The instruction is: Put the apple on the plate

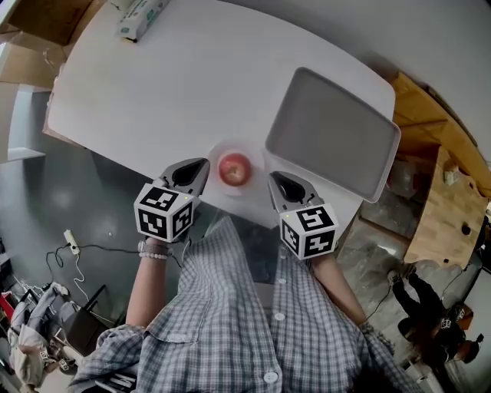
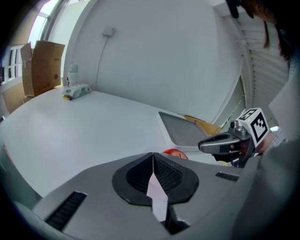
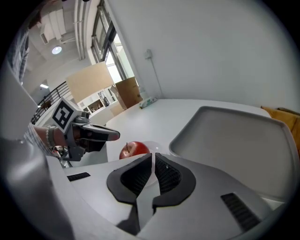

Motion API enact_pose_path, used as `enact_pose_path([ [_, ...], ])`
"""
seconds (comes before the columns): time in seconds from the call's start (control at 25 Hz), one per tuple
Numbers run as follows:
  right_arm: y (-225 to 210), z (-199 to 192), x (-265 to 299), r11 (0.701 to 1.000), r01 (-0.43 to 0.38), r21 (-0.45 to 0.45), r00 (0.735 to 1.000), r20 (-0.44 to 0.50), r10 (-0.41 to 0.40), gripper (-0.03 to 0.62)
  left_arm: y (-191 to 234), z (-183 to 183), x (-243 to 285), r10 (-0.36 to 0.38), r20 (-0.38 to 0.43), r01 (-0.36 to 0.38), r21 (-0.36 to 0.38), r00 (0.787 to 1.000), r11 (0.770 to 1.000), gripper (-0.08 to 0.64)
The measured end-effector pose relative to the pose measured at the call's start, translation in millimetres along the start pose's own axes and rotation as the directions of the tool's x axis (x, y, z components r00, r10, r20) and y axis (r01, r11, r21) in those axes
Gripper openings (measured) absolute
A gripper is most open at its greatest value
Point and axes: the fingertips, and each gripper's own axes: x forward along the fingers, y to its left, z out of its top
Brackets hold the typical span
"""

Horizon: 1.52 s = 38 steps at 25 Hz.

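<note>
Overall: a person in a checked shirt [image 1: 230, 322] stood at the near edge of a white table [image 1: 192, 77], one gripper in each hand.
Apple place: the apple [image 1: 235, 169] sat on the plate [image 1: 215, 153], near the table's near edge, between the two grippers and touching neither.
Apple pose: it stood upright, stem pointing up; being round, it showed no long axis other than the vertical stem line.
Left gripper: the left gripper [image 1: 201, 167] hovered just left of the plate, jaws together and nothing in them.
Right gripper: the right gripper [image 1: 276, 180] hovered just right of the plate, jaws all but together with only a thin slit, nothing in them.
Tray: a grey tray [image 1: 330, 134] lay right of the plate and farther off, its corner just beside the plate.
Packet: a packet [image 1: 142, 17] lay at the far left of the table, well apart from the rest.
Counts: one apple, one plate, one tray, one packet, two grippers.
</note>
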Motion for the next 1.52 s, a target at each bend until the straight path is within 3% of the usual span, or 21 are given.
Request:
enact_pose_path([
  [0.24, -3.8, -17.8, 28.4, 0.998, 0.014, 0.055, 0.996, -0.085, -0.01, 0.031, 18.1, -32.0, 16.9, -0.034, -0.132, 0.027, -0.055, 0.991, 0.998, 0.011],
  [0.4, -8.7, -32.0, 40.0, 0.996, 0.037, 0.082, 0.989, -0.144, -0.025, 0.034, 24.8, -42.9, 24.6, -0.053, -0.171, 0.038, -0.087, 0.984, 0.995, 0.011],
  [0.56, -11.0, -43.6, 45.7, 0.987, 0.046, 0.151, 0.985, -0.172, -0.019, 0.08, 28.0, -50.8, 31.1, -0.07, -0.211, 0.048, -0.108, 0.975, 0.993, 0.014],
  [0.8, -7.8, -55.8, 52.9, 0.973, 0.05, 0.225, 0.978, -0.209, -0.001, 0.08, 27.8, -62.4, 40.0, -0.108, -0.26, 0.075, -0.133, 0.96, 0.988, 0.071],
  [1.24, -8.1, -65.6, 56.6, 0.942, 0.083, 0.325, 0.977, -0.214, -0.013, 0.08, 25.8, -67.2, 44.7, -0.168, -0.311, 0.116, -0.179, 0.935, 0.977, 0.071],
  [1.52, -14.8, -67.8, 51.5, 0.903, 0.091, 0.419, 0.975, -0.22, 0.004, 0.074, 20.6, -70.0, 46.3, -0.153, -0.368, 0.069, -0.231, 0.917, 0.97, 0.064],
])
